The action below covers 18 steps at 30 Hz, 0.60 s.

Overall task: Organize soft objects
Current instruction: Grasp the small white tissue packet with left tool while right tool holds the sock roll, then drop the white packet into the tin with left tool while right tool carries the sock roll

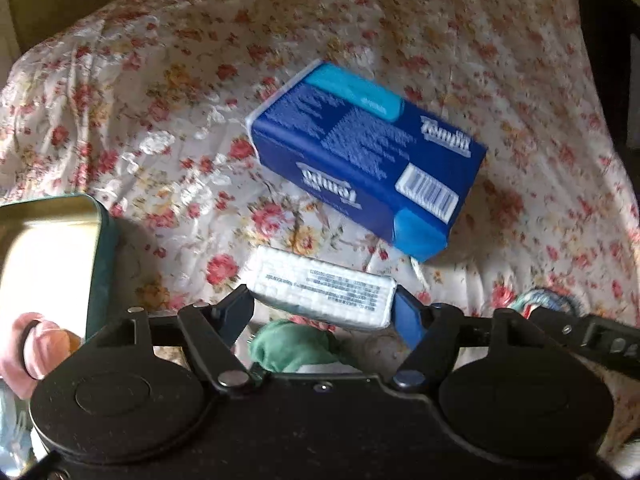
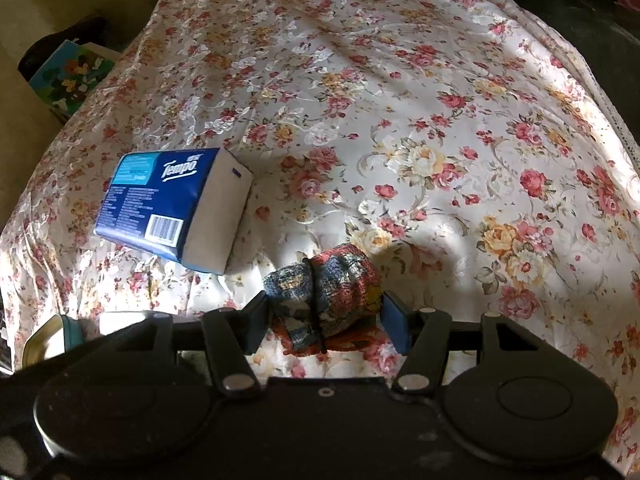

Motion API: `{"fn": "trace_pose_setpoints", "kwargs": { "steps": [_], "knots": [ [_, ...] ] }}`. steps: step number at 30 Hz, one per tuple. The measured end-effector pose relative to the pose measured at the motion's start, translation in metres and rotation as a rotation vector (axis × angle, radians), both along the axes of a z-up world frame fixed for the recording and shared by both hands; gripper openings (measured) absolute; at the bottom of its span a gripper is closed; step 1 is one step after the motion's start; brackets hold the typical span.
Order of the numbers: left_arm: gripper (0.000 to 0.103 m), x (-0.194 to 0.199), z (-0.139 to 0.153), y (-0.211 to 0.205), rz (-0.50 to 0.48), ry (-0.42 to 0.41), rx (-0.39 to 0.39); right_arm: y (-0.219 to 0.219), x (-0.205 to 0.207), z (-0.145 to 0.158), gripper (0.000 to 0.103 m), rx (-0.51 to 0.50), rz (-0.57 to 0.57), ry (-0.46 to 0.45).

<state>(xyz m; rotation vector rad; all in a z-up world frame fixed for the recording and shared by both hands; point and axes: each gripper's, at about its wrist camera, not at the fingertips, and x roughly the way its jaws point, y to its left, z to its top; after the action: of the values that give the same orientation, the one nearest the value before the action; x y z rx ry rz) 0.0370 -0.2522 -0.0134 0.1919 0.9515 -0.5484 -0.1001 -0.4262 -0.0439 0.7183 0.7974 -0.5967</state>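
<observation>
In the left wrist view my left gripper has its pads against both ends of a small white tissue pack, low over the floral bedsheet. A green cloth lies under the jaws. Beyond them a blue Tempo tissue pack rests on the sheet. In the right wrist view my right gripper is shut on a patterned red and blue cloth bundle tied with a black band. The blue Tempo pack lies up and to the left of it.
An open tin with a green wall and a gold inside stands at the left, its corner also showing in the right wrist view. A pink soft item lies beside it. A colourful box sits off the bed's left edge.
</observation>
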Motion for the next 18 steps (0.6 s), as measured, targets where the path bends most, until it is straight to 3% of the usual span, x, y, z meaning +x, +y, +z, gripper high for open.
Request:
{"fn": "trace_pose_setpoints", "kwargs": {
  "steps": [8,18],
  "knots": [
    [0.069,0.011,0.034,0.04,0.073,-0.06,-0.061,0.006,0.005,-0.003,0.058,-0.042,0.011,0.033],
    [0.069,0.052,0.061,0.116,0.268,-0.129,-0.079,0.014,0.013,-0.004,0.058,-0.1,0.025,0.069]
  ]
}}
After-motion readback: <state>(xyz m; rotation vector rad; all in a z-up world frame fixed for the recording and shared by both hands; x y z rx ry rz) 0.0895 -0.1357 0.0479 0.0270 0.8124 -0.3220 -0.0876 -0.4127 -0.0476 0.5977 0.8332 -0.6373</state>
